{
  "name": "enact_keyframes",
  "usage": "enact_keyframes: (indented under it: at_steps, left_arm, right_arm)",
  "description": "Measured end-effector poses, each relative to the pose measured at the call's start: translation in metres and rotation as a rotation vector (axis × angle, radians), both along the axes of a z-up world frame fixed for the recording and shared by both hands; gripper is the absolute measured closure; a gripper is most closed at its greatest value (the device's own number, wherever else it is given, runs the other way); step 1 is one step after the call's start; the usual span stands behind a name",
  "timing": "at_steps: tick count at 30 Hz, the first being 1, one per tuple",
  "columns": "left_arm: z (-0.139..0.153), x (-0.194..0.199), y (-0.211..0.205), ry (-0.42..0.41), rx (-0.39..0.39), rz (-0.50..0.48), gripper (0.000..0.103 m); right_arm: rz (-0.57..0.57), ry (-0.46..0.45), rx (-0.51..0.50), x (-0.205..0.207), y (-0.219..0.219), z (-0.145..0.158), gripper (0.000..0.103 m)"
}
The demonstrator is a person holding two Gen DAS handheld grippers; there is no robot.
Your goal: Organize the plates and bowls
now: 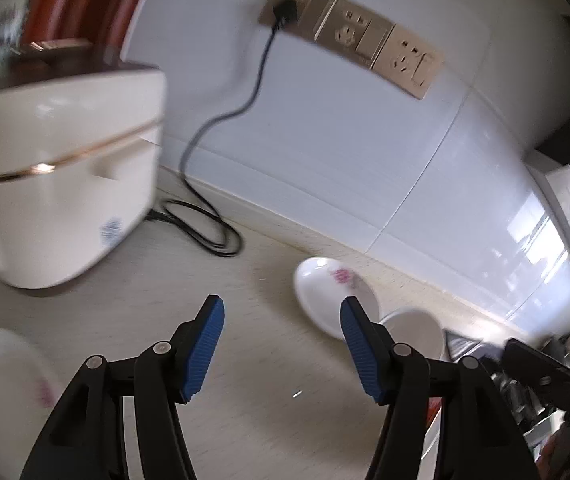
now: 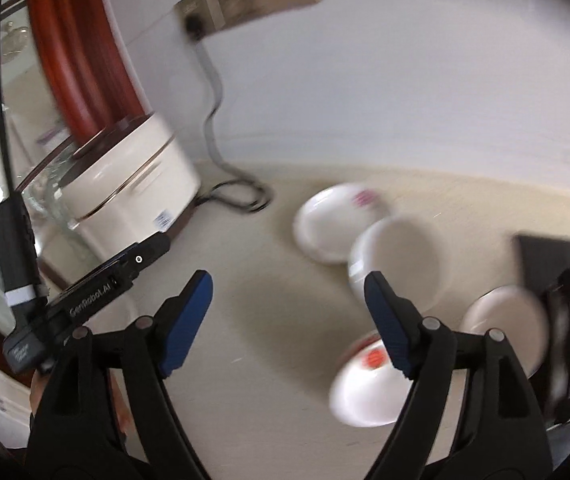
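My left gripper (image 1: 281,302) is open and empty above the pale counter. Just past its right finger lie a white plate with a pink flower (image 1: 325,292) and a white bowl (image 1: 417,328). Another white dish with pink marks (image 1: 1,372) is blurred at the lower left. My right gripper (image 2: 288,277) is also open, with nothing between its blue pads. Ahead of it sit the flowered plate (image 2: 329,224) and the bowl (image 2: 397,260). Nearer lie a white bowl with a red mark (image 2: 365,388) and one more white dish (image 2: 509,324).
A cream rice cooker (image 1: 61,184) stands at the left, its black cord (image 1: 205,232) coiled on the counter and running up to wall sockets (image 1: 349,28). A dark appliance (image 2: 557,256) sits at the right. The left gripper's body (image 2: 97,288) shows beside the cooker (image 2: 133,192).
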State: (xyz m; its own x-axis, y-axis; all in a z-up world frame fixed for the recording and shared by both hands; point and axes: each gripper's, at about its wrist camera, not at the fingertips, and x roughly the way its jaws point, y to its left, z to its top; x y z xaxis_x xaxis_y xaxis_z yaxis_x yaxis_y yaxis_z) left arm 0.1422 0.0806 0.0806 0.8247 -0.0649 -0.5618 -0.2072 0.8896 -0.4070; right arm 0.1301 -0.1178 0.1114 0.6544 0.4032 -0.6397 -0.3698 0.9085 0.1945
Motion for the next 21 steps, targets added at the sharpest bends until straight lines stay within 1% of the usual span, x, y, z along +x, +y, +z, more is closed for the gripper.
enact_keyframes:
  at_steps: [1, 3, 5, 7, 9, 11, 12, 14, 15, 16, 19, 21]
  left_arm:
    - [-0.003, 0.017, -0.001, 0.011, -0.031, -0.008, 0.042]
    - [-0.01, 0.039, -0.006, 0.025, -0.052, -0.01, 0.042]
    - [-0.025, 0.064, -0.011, 0.057, -0.081, -0.008, 0.041]
    - [-0.041, 0.082, -0.011, 0.092, -0.121, -0.007, 0.042]
    - [-0.053, 0.095, -0.014, 0.11, -0.138, -0.007, 0.042]
    - [-0.069, 0.107, -0.014, 0.127, -0.168, -0.008, 0.042]
    - [-0.076, 0.112, -0.013, 0.129, -0.185, -0.007, 0.042]
    - [-0.086, 0.118, -0.011, 0.137, -0.201, -0.005, 0.042]
    - [-0.09, 0.122, -0.01, 0.141, -0.212, -0.005, 0.042]
    - [-0.096, 0.125, -0.009, 0.145, -0.228, -0.011, 0.042]
    - [-0.105, 0.132, -0.01, 0.153, -0.25, -0.038, 0.044]
    - [-0.106, 0.132, -0.011, 0.13, -0.251, -0.067, 0.044]
  right_arm:
    - [-0.019, -0.009, -0.017, 0.006, -0.008, 0.007, 0.021]
    - [-0.056, -0.025, -0.07, 0.022, -0.022, 0.019, 0.021]
    - [-0.078, -0.023, -0.114, 0.038, -0.03, 0.024, 0.021]
    - [-0.076, -0.003, -0.131, 0.055, -0.038, 0.026, 0.021]
    - [-0.058, 0.048, -0.127, 0.08, -0.044, 0.025, 0.021]
    - [-0.024, 0.129, -0.107, 0.104, -0.048, 0.017, 0.021]
    - [-0.02, 0.154, -0.117, 0.114, -0.049, 0.013, 0.021]
    - [-0.028, 0.18, -0.184, 0.134, -0.048, 0.003, 0.021]
    - [-0.022, 0.193, -0.201, 0.143, -0.047, -0.001, 0.021]
    - [-0.012, 0.222, -0.208, 0.155, -0.047, -0.008, 0.021]
    - [0.019, 0.268, -0.215, 0.178, -0.045, -0.023, 0.021]
    - [0.05, 0.316, -0.197, 0.194, -0.04, -0.037, 0.021]
